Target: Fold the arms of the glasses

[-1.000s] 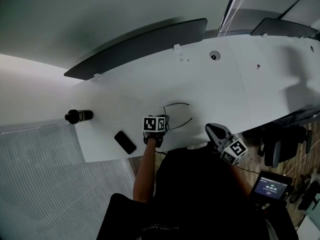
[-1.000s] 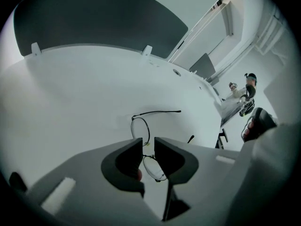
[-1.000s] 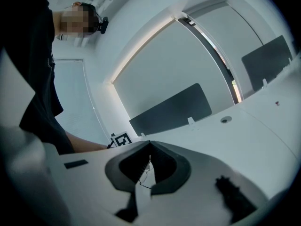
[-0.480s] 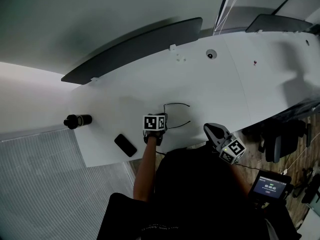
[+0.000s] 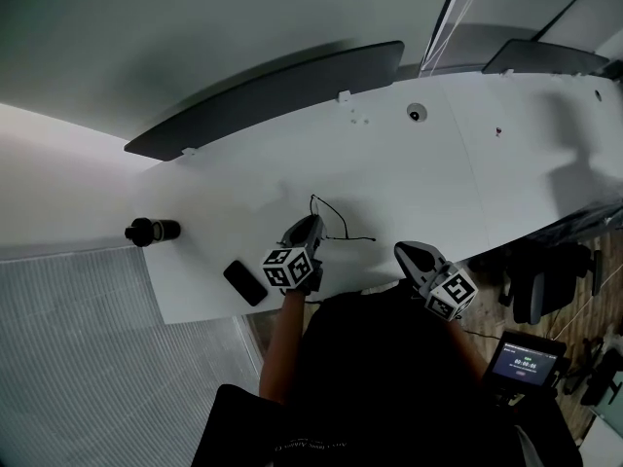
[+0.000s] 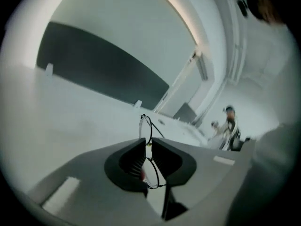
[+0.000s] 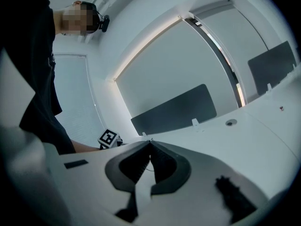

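The left gripper [image 6: 147, 144] is pinching the glasses [image 6: 146, 127] at the bridge, its jaws pressing together on the thin wire frame. One lens is standing out just past the fingertips and the other is sitting behind them. The thin dark arms are reaching away from those fingers toward the right, over the white table [image 5: 419, 173] (whether they are touching it cannot be told). The right gripper [image 7: 150, 144] is hanging well to the right of the glasses with its jaws pressed together on nothing. Just behind the left fingers a dark phone [image 5: 243, 280] is lying flat. Farther left a black bottle [image 5: 153, 230] is resting, its contents not visible. Far beyond the fingertips a dark divider panel [image 5: 263, 95] is lining the table's edge.
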Motion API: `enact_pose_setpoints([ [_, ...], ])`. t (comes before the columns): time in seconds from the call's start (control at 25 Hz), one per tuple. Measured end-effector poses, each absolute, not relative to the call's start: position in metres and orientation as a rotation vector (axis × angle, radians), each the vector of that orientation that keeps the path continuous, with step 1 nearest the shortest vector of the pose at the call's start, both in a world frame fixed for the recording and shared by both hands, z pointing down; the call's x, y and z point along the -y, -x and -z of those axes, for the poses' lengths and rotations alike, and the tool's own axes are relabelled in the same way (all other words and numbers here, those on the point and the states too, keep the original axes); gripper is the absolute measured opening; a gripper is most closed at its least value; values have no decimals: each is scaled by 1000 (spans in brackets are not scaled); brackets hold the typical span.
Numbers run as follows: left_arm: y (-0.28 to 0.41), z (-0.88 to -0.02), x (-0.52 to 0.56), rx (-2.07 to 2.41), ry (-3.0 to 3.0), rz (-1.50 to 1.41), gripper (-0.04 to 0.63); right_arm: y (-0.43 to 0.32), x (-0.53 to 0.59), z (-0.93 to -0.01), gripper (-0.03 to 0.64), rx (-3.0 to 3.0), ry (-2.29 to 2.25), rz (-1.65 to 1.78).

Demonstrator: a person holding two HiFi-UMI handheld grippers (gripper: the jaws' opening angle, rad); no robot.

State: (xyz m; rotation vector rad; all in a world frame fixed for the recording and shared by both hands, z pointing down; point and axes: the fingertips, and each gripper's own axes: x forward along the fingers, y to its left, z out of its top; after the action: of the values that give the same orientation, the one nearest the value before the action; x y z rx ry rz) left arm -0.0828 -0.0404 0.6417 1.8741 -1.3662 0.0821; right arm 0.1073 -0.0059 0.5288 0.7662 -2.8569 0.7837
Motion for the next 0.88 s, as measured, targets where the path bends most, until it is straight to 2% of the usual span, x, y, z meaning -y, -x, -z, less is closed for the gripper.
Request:
enact_pose_setpoints([
  [0.16, 116, -638, 28, 1247, -1528, 513, 43, -84, -6, -527, 8, 2880, -738, -705],
  [0.36, 129, -644, 21, 1144, -1149, 838, 41, -71, -6, -516, 8, 2898, -676, -685],
  [0.64, 111, -638, 22, 1000, -1098, 947, 41, -32, -10, -493, 8, 2942, -571, -595],
  [0.88, 78, -582, 28, 852, -1298, 948, 40, -19, 0, -464, 8, 2970, -540, -480],
])
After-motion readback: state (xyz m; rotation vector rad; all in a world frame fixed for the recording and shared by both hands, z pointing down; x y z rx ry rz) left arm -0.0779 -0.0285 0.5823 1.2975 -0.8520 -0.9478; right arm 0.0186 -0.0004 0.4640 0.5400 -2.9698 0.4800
